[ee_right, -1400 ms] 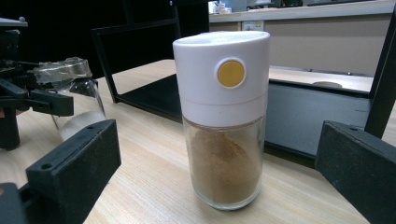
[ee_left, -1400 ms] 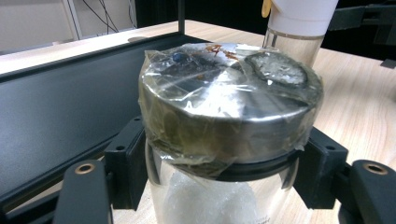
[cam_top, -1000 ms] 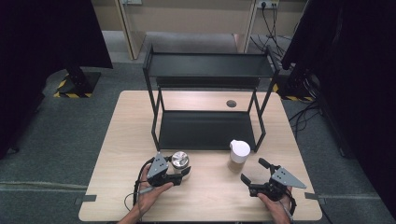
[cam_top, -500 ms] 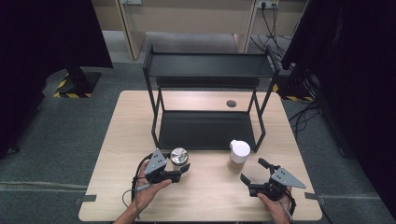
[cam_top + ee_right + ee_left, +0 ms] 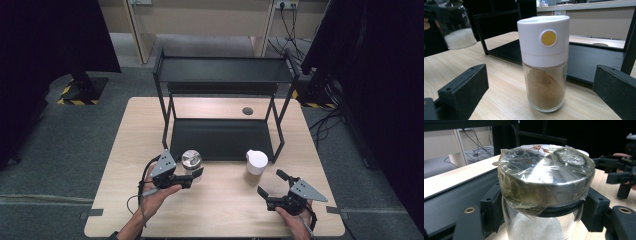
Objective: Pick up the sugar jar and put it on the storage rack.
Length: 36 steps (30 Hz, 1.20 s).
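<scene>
A glass jar with a silver metal lid (image 5: 544, 172) sits between the jaws of the left gripper (image 5: 192, 173), which are closed against the glass just under the lid; crumpled clear film wraps the lid, and white grains fill the lower part of the jar. In the right gripper view the same jar (image 5: 457, 27) appears at upper left with its base clear of the tabletop and slightly tilted. In the high view it lies near the front left leg of the black two-tier metal rack (image 5: 222, 75), whose lower shelf rests on the light wooden table (image 5: 125, 150). To the right stands a glass spice shaker (image 5: 544, 62) with a tall white cap bearing a round yellow button, holding brown powder; it is upright on the table just in front of the rack's lower shelf, near its front right leg. The right gripper (image 5: 272, 189) rests near the table's front right, its jaws spread wide and grasping nothing, with the shaker framed between them but farther off. A person's hand (image 5: 155, 200) holds the left gripper, and the other hand (image 5: 295, 222) holds the right.
</scene>
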{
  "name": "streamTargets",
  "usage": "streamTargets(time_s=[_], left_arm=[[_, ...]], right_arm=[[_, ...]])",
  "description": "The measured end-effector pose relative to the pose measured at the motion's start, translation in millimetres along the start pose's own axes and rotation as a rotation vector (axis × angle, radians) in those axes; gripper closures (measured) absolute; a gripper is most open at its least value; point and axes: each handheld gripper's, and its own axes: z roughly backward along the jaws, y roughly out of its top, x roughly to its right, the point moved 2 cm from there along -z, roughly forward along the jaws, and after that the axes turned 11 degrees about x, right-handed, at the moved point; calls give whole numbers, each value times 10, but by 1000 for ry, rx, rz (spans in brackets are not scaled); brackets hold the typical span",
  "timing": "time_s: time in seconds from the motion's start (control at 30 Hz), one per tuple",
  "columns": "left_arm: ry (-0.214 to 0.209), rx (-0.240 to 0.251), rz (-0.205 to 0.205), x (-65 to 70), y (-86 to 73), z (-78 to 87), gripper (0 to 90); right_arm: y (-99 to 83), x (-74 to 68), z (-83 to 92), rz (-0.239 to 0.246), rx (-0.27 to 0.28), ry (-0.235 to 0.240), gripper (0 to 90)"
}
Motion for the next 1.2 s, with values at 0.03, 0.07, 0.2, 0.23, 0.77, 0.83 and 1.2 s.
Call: streamTargets(time_s=[0.03,0.07,0.2,0.23,0.77,0.83,1.2], left_arm=[[-2,-2,-2,-3,30,-4,311],[-5,-4,-5,-7,61,-9,311],[-18,-12,-4,-35,176,-32,312],[-20,-14,-6,-41,207,-38,311],[-52,-14,3,-196,685,-110,311],[-53,-15,-2,-205,747,-116,311],[-59,-14,-7,-219,1117,-146,312]], right_arm=[[0,0,0,0,0,0,5],[-1,0,0,0,0,1,5],[-1,1,1,-1,1,0,4],[-1,1,1,-1,1,0,5],[-3,7,4,-4,2,-1,5],[-3,7,4,-5,2,-1,5],[-4,5,0,-6,0,2,5]])
